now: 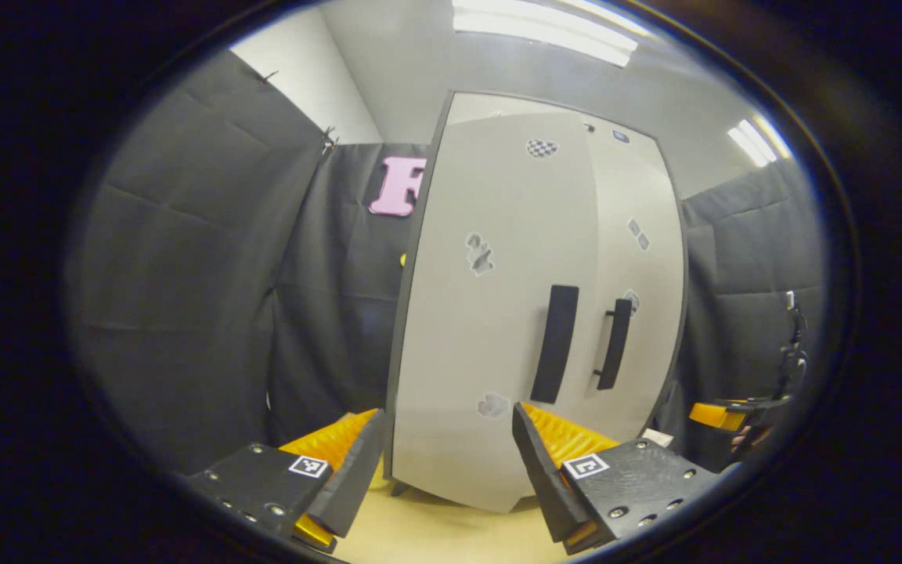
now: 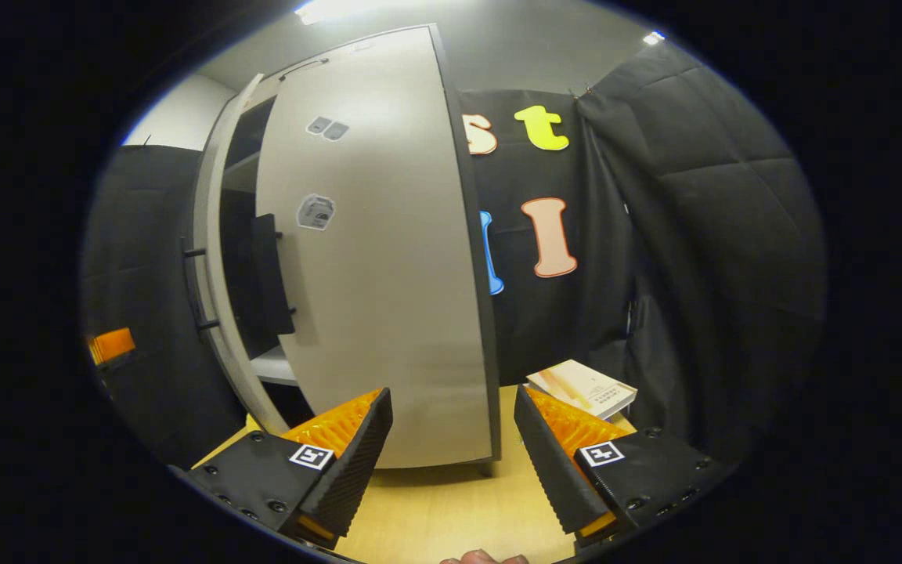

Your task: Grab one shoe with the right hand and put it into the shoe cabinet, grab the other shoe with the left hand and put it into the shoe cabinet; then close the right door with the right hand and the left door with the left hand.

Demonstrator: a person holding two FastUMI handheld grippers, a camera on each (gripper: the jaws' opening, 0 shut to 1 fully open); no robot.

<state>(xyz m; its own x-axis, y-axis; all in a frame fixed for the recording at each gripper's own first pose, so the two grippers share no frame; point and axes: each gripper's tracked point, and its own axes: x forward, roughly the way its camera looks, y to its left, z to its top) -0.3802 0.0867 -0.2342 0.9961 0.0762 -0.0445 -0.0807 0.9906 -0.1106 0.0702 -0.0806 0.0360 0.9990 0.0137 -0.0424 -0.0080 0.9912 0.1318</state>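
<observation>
The grey shoe cabinet (image 1: 490,313) stands right in front of my left gripper (image 1: 447,478), which is open with nothing between its fingers. The left door (image 1: 482,352) carries a black handle (image 1: 554,343); the right door (image 1: 639,258) has its own handle (image 1: 615,343) close beside it. In the right gripper view the right door (image 2: 380,274) is close ahead. The left door's edge (image 2: 208,274) stands ajar, and a dark gap shows a shelf (image 2: 275,364) inside. My right gripper (image 2: 451,462) is open and holds nothing.
The cabinet stands on a light wooden surface (image 1: 451,540). A book (image 2: 582,388) lies to the cabinet's right by the black cloth wall (image 2: 694,235). The right gripper (image 1: 733,415) shows at the far right of the left gripper view.
</observation>
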